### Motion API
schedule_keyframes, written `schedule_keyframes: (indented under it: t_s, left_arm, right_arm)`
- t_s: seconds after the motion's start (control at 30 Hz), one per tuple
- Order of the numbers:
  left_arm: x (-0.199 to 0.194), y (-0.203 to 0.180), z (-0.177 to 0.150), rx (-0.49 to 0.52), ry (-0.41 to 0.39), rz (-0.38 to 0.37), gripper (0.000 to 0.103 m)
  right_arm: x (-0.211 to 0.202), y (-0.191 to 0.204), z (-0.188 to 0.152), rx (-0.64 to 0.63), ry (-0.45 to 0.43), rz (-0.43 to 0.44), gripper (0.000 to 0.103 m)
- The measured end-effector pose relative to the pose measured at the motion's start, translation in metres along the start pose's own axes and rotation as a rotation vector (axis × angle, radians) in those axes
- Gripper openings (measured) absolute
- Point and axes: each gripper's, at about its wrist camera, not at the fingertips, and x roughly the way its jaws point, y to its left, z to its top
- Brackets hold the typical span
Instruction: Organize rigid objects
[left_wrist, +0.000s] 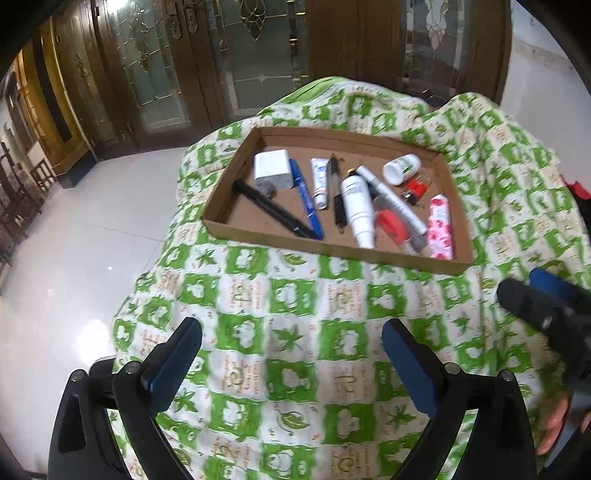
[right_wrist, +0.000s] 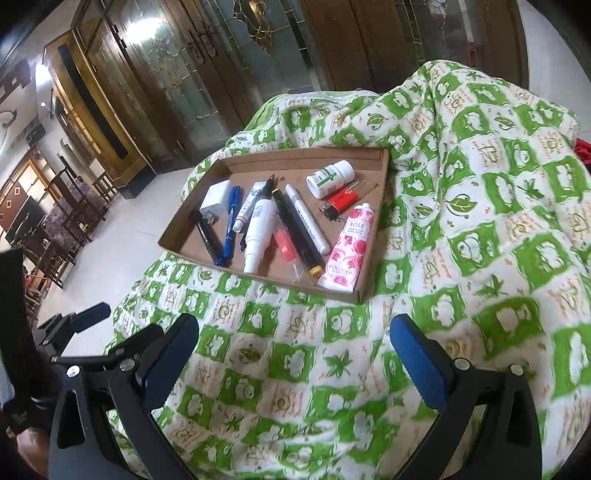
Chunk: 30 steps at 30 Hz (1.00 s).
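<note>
A shallow cardboard tray (left_wrist: 218, 221) (right_wrist: 365, 291) lies on a green and white patterned cloth. Inside it lie several small items: a white charger plug (left_wrist: 271, 170) (right_wrist: 215, 200), a blue marker (left_wrist: 306, 197) (right_wrist: 229, 225), a white spray bottle (left_wrist: 356, 206) (right_wrist: 260, 232), a pink rose hand cream tube (left_wrist: 440, 227) (right_wrist: 347, 247), a white pill bottle (left_wrist: 400, 168) (right_wrist: 330, 178) and a red lighter (left_wrist: 415, 188) (right_wrist: 340, 205). My left gripper (left_wrist: 291, 349) hangs open over bare cloth, well short of the tray. My right gripper (right_wrist: 295, 347) is open too, nothing between its fingers, also short of the tray.
The right gripper's black fingers (left_wrist: 543, 306) show at the right edge of the left wrist view, the left gripper's frame (right_wrist: 74, 325) at the left of the right one. White tiled floor (left_wrist: 74, 240) lies left of the cloth-covered surface. Wooden glass-panelled doors (left_wrist: 184, 55) stand behind.
</note>
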Motion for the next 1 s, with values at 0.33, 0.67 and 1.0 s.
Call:
schedule_keyframes:
  t_s: [0.33, 0.67, 1.0]
  left_arm:
    - [0.005, -0.004, 0.016, 0.004, 0.051, -0.047, 0.102]
    - [0.013, -0.010, 0.024, 0.049, 0.084, -0.004, 0.102]
    - [0.006, -0.012, 0.037, 0.057, 0.039, 0.034, 0.102]
  right_arm:
    - [-0.013, 0.008, -0.004, -0.008, 0.035, -0.052, 0.103]
    - [-0.013, 0.009, 0.000, 0.000, 0.037, -0.053, 0.103]
    - [-0.017, 0.011, 0.012, 0.010, 0.017, -0.065, 0.103]
